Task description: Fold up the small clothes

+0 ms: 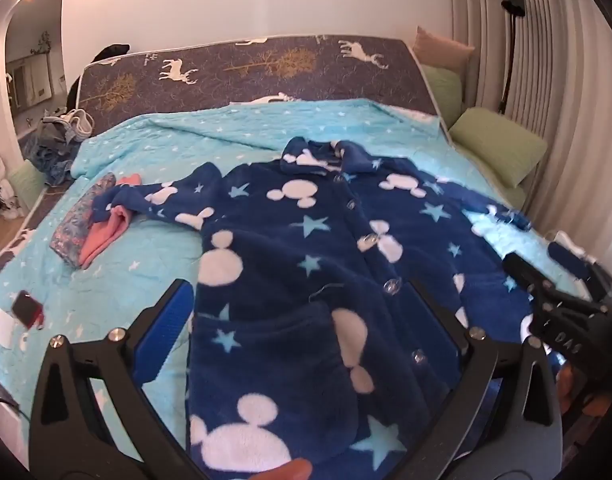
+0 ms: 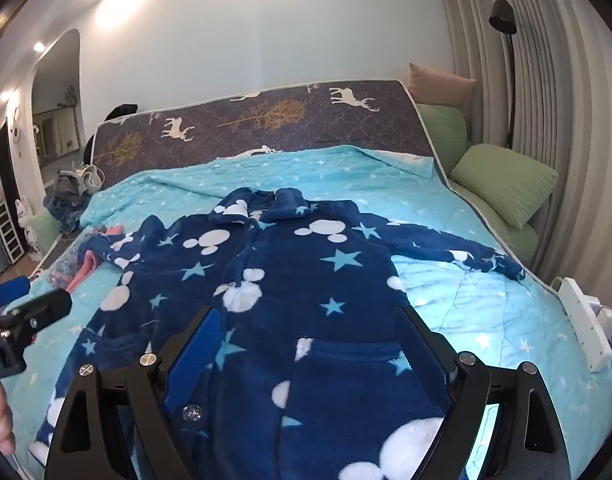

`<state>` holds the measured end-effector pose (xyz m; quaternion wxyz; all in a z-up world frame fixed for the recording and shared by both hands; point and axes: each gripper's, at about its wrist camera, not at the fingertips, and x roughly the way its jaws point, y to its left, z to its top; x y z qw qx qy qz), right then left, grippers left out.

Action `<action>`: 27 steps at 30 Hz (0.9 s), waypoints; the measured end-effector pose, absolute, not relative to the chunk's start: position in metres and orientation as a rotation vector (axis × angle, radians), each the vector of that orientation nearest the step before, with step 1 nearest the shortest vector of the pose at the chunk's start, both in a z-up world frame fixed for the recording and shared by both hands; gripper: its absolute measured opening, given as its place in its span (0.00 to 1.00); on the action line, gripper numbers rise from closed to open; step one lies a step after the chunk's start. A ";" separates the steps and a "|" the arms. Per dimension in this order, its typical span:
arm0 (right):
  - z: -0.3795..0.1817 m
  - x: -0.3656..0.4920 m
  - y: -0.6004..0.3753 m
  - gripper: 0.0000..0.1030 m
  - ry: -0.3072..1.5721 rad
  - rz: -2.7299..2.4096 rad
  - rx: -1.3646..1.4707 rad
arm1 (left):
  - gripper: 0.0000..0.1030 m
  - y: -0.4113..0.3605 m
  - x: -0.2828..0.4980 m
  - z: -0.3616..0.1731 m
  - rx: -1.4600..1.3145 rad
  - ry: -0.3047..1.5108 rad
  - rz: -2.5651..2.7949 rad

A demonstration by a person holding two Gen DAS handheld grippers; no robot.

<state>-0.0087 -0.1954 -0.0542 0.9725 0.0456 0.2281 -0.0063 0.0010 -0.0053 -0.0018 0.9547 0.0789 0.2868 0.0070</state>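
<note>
Left wrist view shows our fleece jacket spread flat on the bed, buttoned, sleeves out, and we judge the thick pile could bunch or slip if gripped shallowly, while our left gripper and right gripper hover low over its hem, fingers released and empty.

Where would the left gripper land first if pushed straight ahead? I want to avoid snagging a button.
The open left gripper points at the blue fleece pajama top, so it would likely meet the fabric first, close to the button on the placket. Depth is unclear, so a snag is possible.
</note>
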 end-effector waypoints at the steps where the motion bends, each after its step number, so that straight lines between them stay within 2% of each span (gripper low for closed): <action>1: -0.054 -0.009 -0.196 0.88 0.460 -0.006 0.090 | 0.99 -0.009 0.000 -0.002 0.172 0.579 0.038; 4: -0.053 -0.019 -0.198 0.88 0.423 0.015 0.084 | 0.99 -0.037 -0.020 -0.009 0.192 0.545 0.055; 9: -0.047 -0.017 -0.211 0.88 0.455 0.037 0.067 | 0.99 -0.016 -0.011 -0.005 0.068 0.631 0.001; 27: -0.054 -0.015 -0.195 0.88 0.458 0.038 0.035 | 0.99 -0.019 -0.014 -0.009 0.099 0.619 -0.012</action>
